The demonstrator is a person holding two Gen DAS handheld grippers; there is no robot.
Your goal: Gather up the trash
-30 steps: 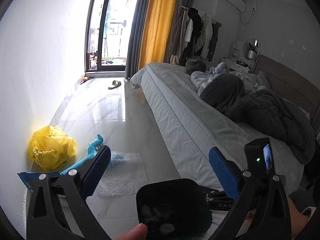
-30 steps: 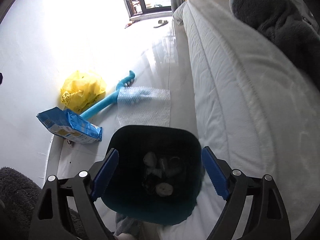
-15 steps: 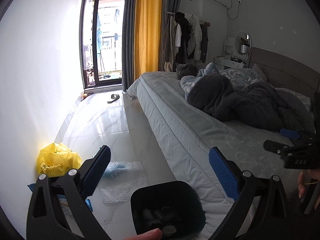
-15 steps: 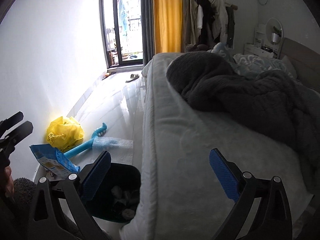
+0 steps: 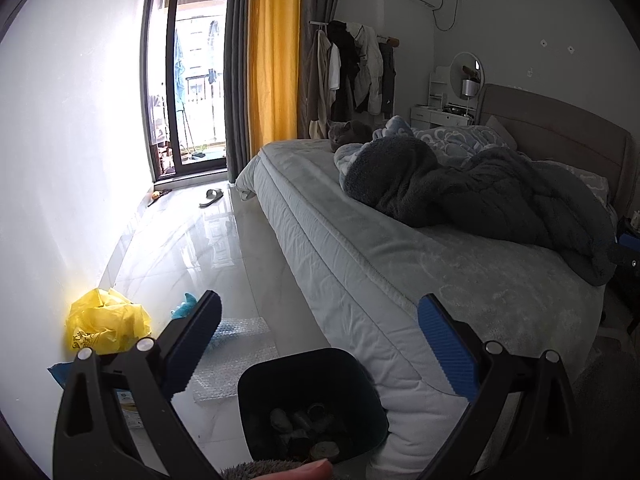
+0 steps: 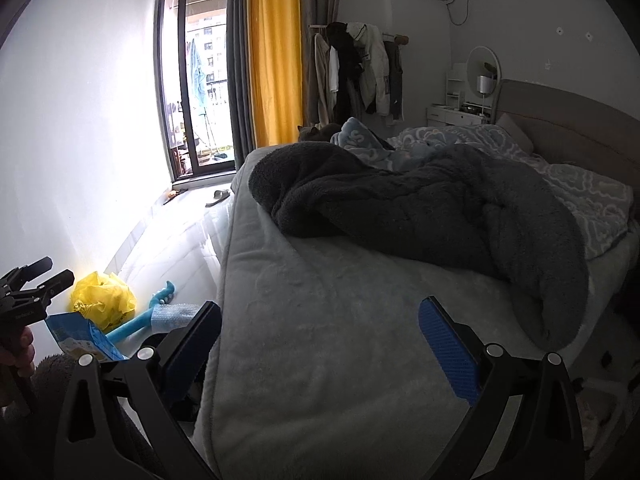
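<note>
Low in the left wrist frame we hold the left claw (image 5: 318,346) spread wide with nothing between its blue pads, and just below the gap stands a dark bin (image 5: 312,396) on the pale floor (image 5: 192,248), pressed against the corner of the bed (image 5: 400,280), with several small pieces of trash lying in its bottom. At lower left of that frame a crumpled yellow bag (image 5: 106,322) sits by the white wall, a sheet of bubble wrap (image 5: 236,350) lies flat on the floor between bag and bin, and the tip of a turquoise tool (image 5: 185,309) peeks out above the left pad. In the right wrist frame our right claw (image 6: 320,346) is likewise parted and empty, hovering over the grey sheet of the bed, with a dark fleece blanket (image 6: 420,208) heaped across the middle. At lower left of this frame we see the yellow bag, the turquoise tool with bubble wrap draped over its handle, and a blue snack packet (image 6: 82,338) nearer the lens. A grey cat (image 5: 348,131) rests at the far end of the bed, upper centre, and a slipper (image 5: 211,197) lies near the balcony door.
</note>
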